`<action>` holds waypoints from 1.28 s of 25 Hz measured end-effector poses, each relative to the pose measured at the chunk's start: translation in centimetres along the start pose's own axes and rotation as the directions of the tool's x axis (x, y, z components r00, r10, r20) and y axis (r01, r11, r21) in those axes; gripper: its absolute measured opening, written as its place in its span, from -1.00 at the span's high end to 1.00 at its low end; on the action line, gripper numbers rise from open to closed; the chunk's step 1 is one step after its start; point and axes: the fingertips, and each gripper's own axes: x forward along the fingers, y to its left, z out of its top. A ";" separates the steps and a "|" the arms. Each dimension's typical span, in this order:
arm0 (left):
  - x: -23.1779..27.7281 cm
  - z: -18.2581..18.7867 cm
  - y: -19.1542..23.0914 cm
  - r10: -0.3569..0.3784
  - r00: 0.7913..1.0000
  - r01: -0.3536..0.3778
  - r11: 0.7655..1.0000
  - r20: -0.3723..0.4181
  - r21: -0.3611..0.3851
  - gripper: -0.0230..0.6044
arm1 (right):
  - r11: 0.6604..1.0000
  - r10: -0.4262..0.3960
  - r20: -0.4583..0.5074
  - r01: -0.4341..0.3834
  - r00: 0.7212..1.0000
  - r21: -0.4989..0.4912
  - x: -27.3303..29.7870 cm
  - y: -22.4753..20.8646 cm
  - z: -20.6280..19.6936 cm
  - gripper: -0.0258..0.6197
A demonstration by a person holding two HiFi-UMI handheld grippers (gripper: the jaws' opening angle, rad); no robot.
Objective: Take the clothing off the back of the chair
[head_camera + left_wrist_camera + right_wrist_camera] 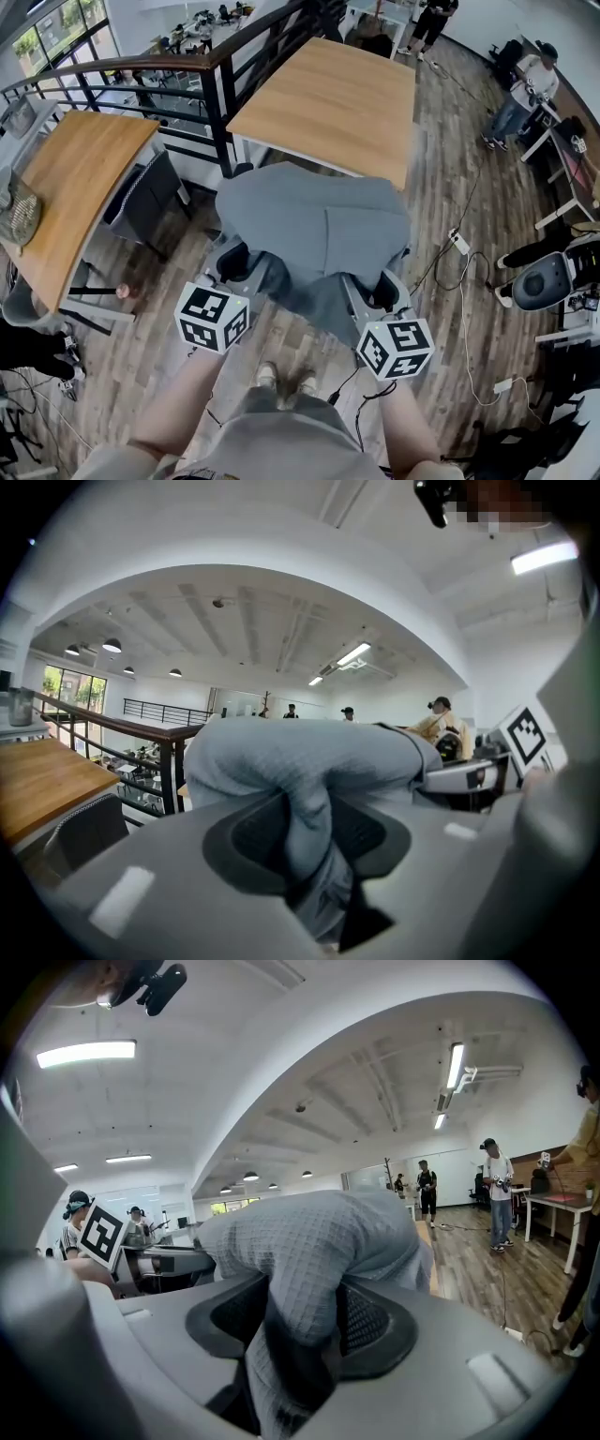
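Left gripper and right gripper, one in each hand, had their jaws drawn partway together, each pinching a bunched fold of the grey waffle-knit garment between its dark pads. The garment lay draped over the chair back, which it covered almost wholly. Its broad upper part was spread toward the wooden table and its near edge hung down to the grippers. The two grips sat well apart, one near each lower corner on the person's side, probably so that the cloth would lift evenly rather than slide off to one side. Both grippers pointed slightly downward into the hanging edge. By this reading the grasp was made and the lift clear of the chair was not yet begun.
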 end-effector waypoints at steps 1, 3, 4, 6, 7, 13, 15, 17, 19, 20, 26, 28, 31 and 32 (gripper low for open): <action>-0.1 0.0 -0.2 -0.003 1.000 0.003 1.000 -0.001 0.000 0.54 | 1.000 0.004 -0.002 -0.004 1.000 -0.003 -0.1 0.2 0.0 0.27; -0.3 -0.1 -0.6 -0.008 1.000 0.008 1.000 -0.001 0.002 0.65 | 1.000 0.014 -0.006 -0.014 1.000 -0.007 -0.4 0.7 0.0 0.43; -0.5 -0.1 -0.8 -0.010 1.000 0.010 1.000 -0.002 0.004 0.71 | 1.000 0.019 -0.008 -0.020 1.000 -0.008 -0.5 1.0 -0.1 0.49; -0.9 -0.1 -1.3 -0.013 1.000 0.013 1.000 -0.006 0.012 0.79 | 1.000 0.030 -0.011 -0.030 0.999 -0.008 -0.9 1.3 -0.1 0.59; -1.1 -0.1 -1.5 -0.016 1.000 0.016 1.000 -0.008 0.015 0.81 | 0.999 0.034 -0.013 -0.034 0.999 -0.010 -1.2 1.5 0.0 0.62; -3.1 1.2 -3.3 -0.037 0.999 0.037 0.998 0.000 0.056 0.84 | 0.997 0.064 0.018 -0.063 0.998 -0.038 -3.7 2.6 1.6 0.70; -4.0 2.1 -3.9 -0.044 0.999 0.042 0.996 0.019 0.075 0.84 | 0.997 0.073 0.048 -0.071 0.996 -0.043 -4.8 3.0 2.5 0.71; -4.9 3.3 -4.8 -0.053 0.998 0.048 0.994 0.042 0.093 0.84 | 0.996 0.079 0.077 -0.076 0.994 -0.050 -6.0 3.4 3.6 0.72; -5.9 4.6 -5.6 -0.064 0.996 0.057 0.993 0.067 0.106 0.84 | 0.995 0.084 0.107 -0.078 0.991 -0.061 -7.3 3.8 4.9 0.72; -6.5 5.4 -6.0 -0.070 0.994 0.061 0.992 0.082 0.113 0.84 | 0.995 0.087 0.125 -0.079 0.988 -0.068 -8.0 4.0 5.7 0.72; -10.0 11.5 -8.7 -0.096 0.977 0.059 0.980 0.192 0.189 0.84 | 0.987 0.105 0.244 -0.072 0.964 -0.141 -12.8 5.7 11.7 0.72; -11.2 13.6 -9.7 -0.100 0.969 0.051 0.976 0.228 0.210 0.84 | 0.983 0.113 0.286 -0.065 0.952 -0.173 -14.8 6.5 13.9 0.72; -13.3 16.5 -11.3 -0.103 0.952 0.032 0.970 0.288 0.239 0.84 | 0.975 0.128 0.353 -0.053 0.927 -0.215 -17.8 8.0 17.0 0.72; -14.1 17.4 -11.9 -0.106 0.945 0.028 0.968 0.309 0.248 0.84 | 0.972 0.133 0.374 -0.048 0.918 -0.228 -18.8 8.5 17.9 0.72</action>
